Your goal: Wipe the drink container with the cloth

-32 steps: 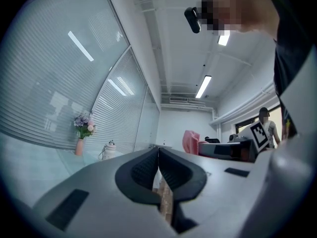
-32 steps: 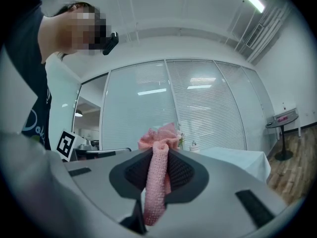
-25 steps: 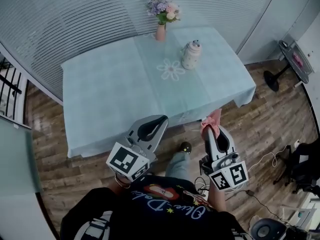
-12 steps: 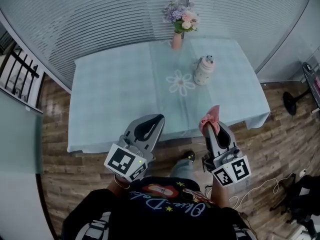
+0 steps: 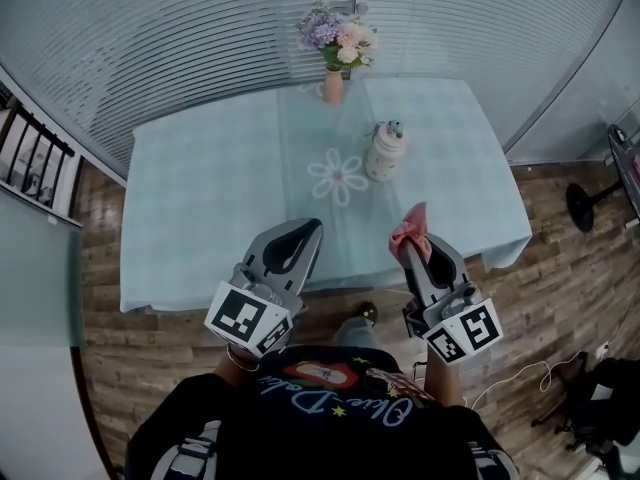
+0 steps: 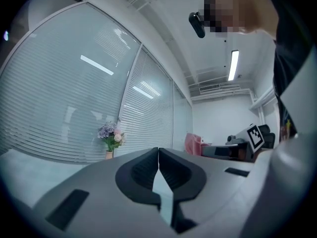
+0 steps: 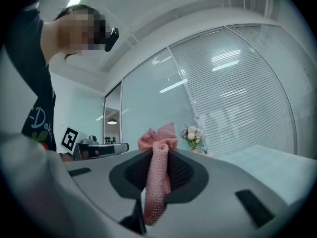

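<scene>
Fingers (image 7: 185,177) of the right gripper (image 5: 412,248) pinch a pink, nubbly knitted cloth (image 7: 157,182), its ruffled end past the tips; the left gripper (image 5: 308,230) has its own pressed together. Far-right on the pale checked table (image 5: 200,188) stands the rounded white drink container (image 5: 384,153), clear only in the head view, with both grippers short of the near edge.

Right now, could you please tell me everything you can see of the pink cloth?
The pink cloth is a knobbly knit fabric, bunched into a roll and clamped between the jaws of the right gripper. Its crumpled end fans out past the jaw tips; a tail hangs behind them. It is held in the air near the front edge of the table.
</scene>
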`<control>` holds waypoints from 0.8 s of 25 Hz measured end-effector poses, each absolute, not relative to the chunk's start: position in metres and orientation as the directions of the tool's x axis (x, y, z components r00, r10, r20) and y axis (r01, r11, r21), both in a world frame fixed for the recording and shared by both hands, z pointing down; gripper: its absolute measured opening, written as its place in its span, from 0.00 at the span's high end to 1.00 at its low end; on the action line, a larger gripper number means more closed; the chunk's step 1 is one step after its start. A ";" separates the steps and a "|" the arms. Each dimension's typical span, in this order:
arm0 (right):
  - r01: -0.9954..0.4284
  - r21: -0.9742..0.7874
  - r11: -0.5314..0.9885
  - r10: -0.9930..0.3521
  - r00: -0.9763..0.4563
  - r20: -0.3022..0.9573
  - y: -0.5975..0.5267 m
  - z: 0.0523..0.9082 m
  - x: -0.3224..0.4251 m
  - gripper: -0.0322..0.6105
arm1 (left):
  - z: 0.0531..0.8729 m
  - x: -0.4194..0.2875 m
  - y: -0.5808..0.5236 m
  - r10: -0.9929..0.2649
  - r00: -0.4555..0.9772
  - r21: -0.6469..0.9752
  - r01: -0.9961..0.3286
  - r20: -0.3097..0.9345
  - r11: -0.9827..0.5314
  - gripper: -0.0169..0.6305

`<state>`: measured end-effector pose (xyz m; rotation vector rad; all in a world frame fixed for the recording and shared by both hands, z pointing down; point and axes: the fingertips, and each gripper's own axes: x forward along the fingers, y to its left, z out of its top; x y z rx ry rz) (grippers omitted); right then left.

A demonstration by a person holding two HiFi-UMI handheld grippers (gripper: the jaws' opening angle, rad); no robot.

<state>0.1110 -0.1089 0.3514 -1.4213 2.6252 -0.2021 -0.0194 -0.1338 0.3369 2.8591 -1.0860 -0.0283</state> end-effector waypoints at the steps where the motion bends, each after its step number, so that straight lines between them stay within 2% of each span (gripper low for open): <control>1: -0.816 -0.188 0.546 -0.836 -0.544 -0.066 -0.113 0.351 0.118 0.87 | 0.336 -0.013 -0.139 -0.666 0.746 0.083 -0.665 0.011 -0.742 0.97; 12: -0.770 -0.125 0.626 -0.777 -0.629 -0.019 -0.161 0.358 0.190 0.87 | 0.339 0.053 -0.177 -0.709 0.705 0.079 -0.707 0.013 -0.703 0.97; 20: -0.733 -0.097 0.673 -0.737 -0.676 -0.007 -0.214 0.363 0.213 0.87 | 0.343 0.062 -0.189 -0.760 0.649 0.072 -0.760 0.030 -0.646 0.97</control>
